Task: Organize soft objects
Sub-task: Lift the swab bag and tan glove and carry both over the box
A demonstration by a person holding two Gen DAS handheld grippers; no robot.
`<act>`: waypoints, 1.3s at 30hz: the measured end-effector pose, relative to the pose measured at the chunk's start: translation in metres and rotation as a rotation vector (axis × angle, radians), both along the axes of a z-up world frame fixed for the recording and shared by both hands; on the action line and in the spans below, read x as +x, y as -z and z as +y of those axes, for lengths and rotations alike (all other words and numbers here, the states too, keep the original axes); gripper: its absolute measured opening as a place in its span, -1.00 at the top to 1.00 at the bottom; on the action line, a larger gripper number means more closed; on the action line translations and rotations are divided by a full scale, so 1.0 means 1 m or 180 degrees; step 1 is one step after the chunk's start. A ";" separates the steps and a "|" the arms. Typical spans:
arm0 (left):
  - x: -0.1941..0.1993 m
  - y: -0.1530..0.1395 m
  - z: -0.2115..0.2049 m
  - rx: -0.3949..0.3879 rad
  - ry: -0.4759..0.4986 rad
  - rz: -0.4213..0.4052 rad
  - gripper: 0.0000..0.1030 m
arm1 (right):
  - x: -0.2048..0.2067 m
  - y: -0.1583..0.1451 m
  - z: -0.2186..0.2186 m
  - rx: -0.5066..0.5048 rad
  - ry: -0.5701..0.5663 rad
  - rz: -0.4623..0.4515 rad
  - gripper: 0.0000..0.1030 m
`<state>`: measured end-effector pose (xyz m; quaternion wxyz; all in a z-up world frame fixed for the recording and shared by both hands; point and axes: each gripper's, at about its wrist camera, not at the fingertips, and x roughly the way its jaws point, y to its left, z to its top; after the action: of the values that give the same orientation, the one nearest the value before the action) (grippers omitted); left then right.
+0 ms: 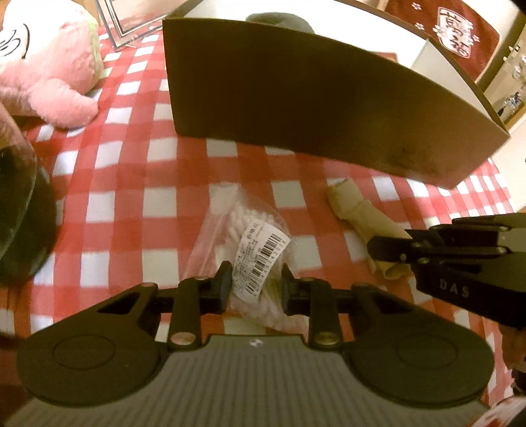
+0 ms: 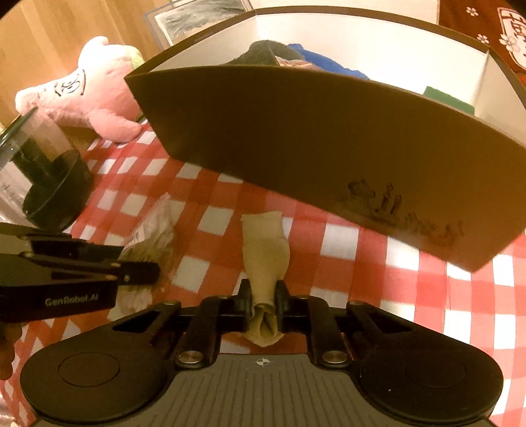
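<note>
A clear plastic bag of white rope (image 1: pixel 250 249) with a barcode label lies on the red checked cloth; my left gripper (image 1: pixel 254 279) is shut on its near end. It also shows in the right wrist view (image 2: pixel 154 236). A beige rolled sock (image 2: pixel 264 253) lies to its right; my right gripper (image 2: pixel 263 292) is shut on its near end. The sock also shows in the left wrist view (image 1: pixel 355 210). A dark brown box (image 2: pixel 312 154) stands just behind both, holding dark, blue and green soft items. A pink plush toy (image 1: pixel 49 82) lies at the far left.
A dark round container with a clear lid (image 2: pixel 49 184) stands at the left. A clear picture frame (image 1: pixel 131 23) stands behind the plush. A red cloth with white characters (image 1: pixel 460 36) hangs at the far right. The checked tablecloth (image 1: pixel 131 184) covers the table.
</note>
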<state>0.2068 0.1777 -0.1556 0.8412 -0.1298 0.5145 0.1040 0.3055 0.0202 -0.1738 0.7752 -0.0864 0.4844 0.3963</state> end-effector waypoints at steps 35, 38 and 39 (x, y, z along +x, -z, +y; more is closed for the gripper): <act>-0.039 -0.113 -0.077 0.0121 0.0287 -0.0699 0.60 | -0.045 -0.101 -0.147 0.0587 0.0380 -0.0009 0.78; -0.029 -0.129 -0.080 0.0161 0.0336 -0.0838 0.60 | -0.037 -0.116 -0.153 0.0701 0.0443 -0.0093 0.78; -0.025 -0.135 -0.081 0.0177 0.0345 -0.0881 0.61 | -0.033 -0.122 -0.154 0.0750 0.0464 -0.0125 0.78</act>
<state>0.1820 0.0968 -0.0210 0.9118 -0.0916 0.3968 0.0537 0.2724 -0.1341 -0.0519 0.8160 0.0329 0.4242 0.3913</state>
